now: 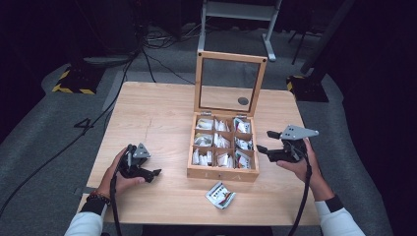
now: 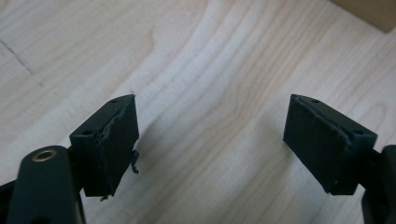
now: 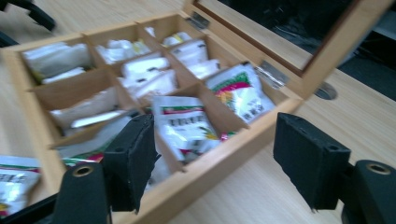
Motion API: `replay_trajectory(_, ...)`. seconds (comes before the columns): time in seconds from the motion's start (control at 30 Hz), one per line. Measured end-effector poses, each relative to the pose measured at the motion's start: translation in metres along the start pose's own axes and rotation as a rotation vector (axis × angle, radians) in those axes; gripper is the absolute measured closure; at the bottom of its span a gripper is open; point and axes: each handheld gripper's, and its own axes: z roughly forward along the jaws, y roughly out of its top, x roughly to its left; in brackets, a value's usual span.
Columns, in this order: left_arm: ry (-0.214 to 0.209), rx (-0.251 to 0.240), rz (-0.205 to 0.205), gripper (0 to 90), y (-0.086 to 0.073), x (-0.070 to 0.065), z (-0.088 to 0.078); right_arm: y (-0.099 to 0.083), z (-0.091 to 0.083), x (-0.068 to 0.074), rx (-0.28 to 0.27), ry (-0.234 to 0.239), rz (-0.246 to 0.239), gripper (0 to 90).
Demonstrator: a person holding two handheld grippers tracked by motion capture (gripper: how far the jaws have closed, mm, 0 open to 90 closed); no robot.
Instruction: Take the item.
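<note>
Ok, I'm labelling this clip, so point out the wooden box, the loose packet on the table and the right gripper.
wooden box [image 1: 222,173]: high view, its front wall.
loose packet [image 1: 220,195]: high view, middle of its face.
right gripper [image 1: 266,141]: high view, between its jaw tips.

Glossy sachets [image 3: 187,126], matt wooden box [image 1: 221,173]

No print is legible: the packets [image 3: 187,123] in the wooden box [image 1: 221,173] carry red and green labels, too blurred to make out.
</note>
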Motion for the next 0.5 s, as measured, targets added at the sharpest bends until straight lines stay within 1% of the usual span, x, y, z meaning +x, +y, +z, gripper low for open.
replay_trajectory(0.03,-0.006,-0.008,-0.009,16.8,0.003,0.002,-0.002,0.0,0.001,-0.005,-0.002,-0.013,0.005,31.0)
replay_trajectory(0.07,0.001,-0.023,-0.013,16.0,0.006,0.004,-0.003,0.0,0.001,-0.009,-0.007,-0.021,0.016,31.6)
replay_trajectory(0.1,0.016,-0.033,-0.009,16.7,0.009,0.006,-0.005,0.001,0.003,-0.018,-0.006,-0.03,0.034,31.5)
replay_trajectory(0.13,0.018,-0.043,-0.012,16.7,0.011,0.008,-0.006,0.001,0.003,-0.018,-0.006,-0.03,0.034,31.5)
replay_trajectory(0.17,0.021,-0.055,-0.018,16.6,0.015,0.01,-0.007,0.003,0.004,-0.023,-0.012,-0.045,0.042,31.9)
replay_trajectory(0.2,0.03,-0.067,-0.019,16.6,0.018,0.012,-0.007,0.003,0.004,-0.023,-0.012,-0.045,0.042,31.9)
replay_trajectory(0.3,0.042,-0.091,-0.029,16.3,0.027,0.018,-0.008,0.006,0.006,-0.031,-0.025,-0.059,0.058,31.8)
replay_trajectory(0.33,0.077,-0.106,-0.016,16.5,0.03,0.019,-0.007,0.007,0.007,-0.034,-0.032,-0.063,0.067,32.0)
replay_trajectory(0.37,0.101,-0.109,-0.011,16.0,0.034,0.02,-0.006,0.009,0.009,-0.039,-0.037,-0.074,0.077,32.0)
replay_trajectory(0.4,0.086,-0.106,-0.029,16.0,0.038,0.022,-0.005,0.009,0.009,-0.039,-0.037,-0.074,0.077,32.0)
replay_trajectory(0.43,0.085,-0.118,-0.03,16.5,0.043,0.025,-0.005,0.011,0.011,-0.041,-0.036,-0.078,0.084,32.0)
replay_trajectory(0.5,0.082,-0.142,-0.03,16.0,0.052,0.026,-0.004,0.013,0.014,-0.045,-0.034,-0.095,0.08,32.1)
